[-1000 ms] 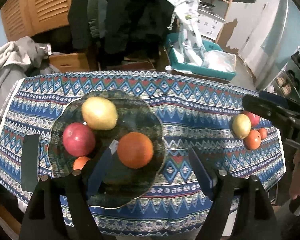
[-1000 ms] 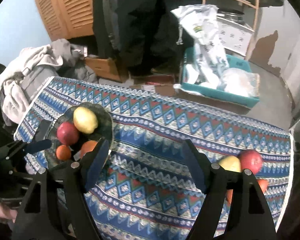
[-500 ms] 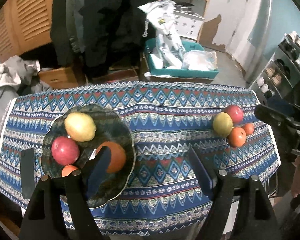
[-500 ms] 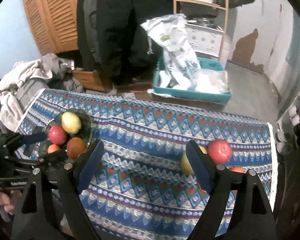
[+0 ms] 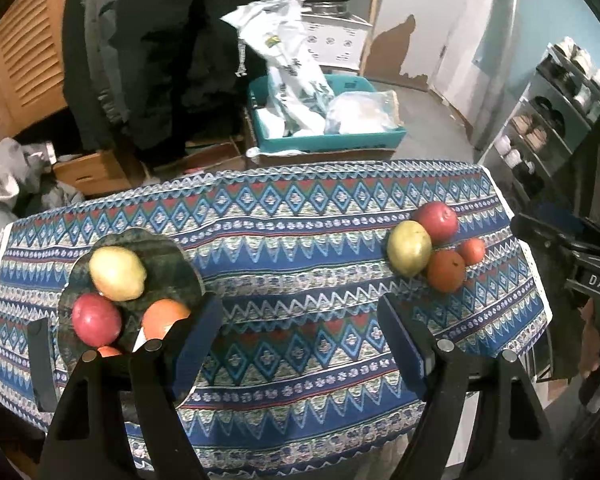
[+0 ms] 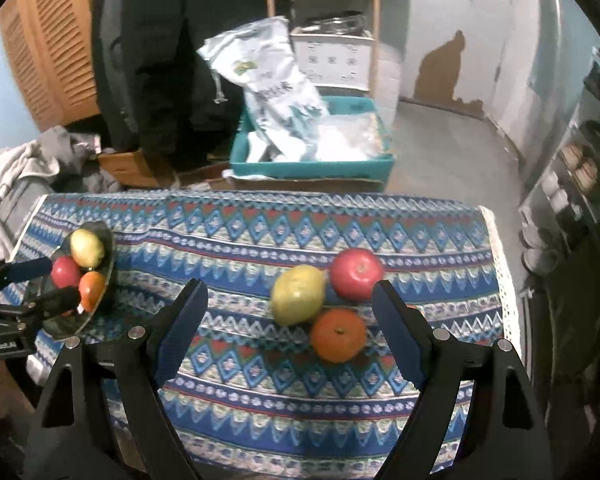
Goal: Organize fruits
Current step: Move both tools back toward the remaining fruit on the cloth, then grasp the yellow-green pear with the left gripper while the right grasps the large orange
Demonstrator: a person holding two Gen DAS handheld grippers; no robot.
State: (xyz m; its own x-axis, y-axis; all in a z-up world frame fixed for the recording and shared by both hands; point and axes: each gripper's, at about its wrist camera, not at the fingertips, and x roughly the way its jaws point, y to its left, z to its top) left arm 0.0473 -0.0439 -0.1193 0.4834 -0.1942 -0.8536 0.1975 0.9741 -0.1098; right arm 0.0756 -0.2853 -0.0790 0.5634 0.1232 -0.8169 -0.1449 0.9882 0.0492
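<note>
Hovering above a tabletop draped in blue patterned cloth, the left gripper stands spread and empty | right gripper, its jaws having just been opening, is spread, nothing pinched | dark glass plate at left holds four fruits | loose fruit cluster lies at right on cloth.
</note>
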